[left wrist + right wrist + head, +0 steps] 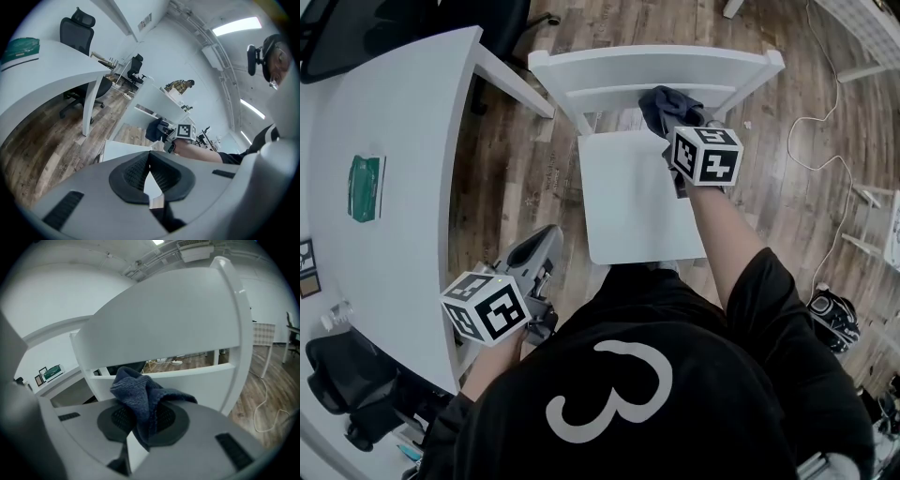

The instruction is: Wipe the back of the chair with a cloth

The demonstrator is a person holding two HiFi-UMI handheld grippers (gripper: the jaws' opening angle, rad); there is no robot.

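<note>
Gripping the bunched blue cloth (pixel 664 103), your right gripper (pixel 679 131) holds it at the chair back (pixel 656 67), 12 o'clock. Your left gripper (pixel 540 246), jaws together and empty, hangs at 7 o'clock beside the seat (pixel 628 202).

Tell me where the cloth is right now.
In the head view's upper middle, the dark blue cloth sits clamped in the right gripper, right at the white chair's backrest.
</note>
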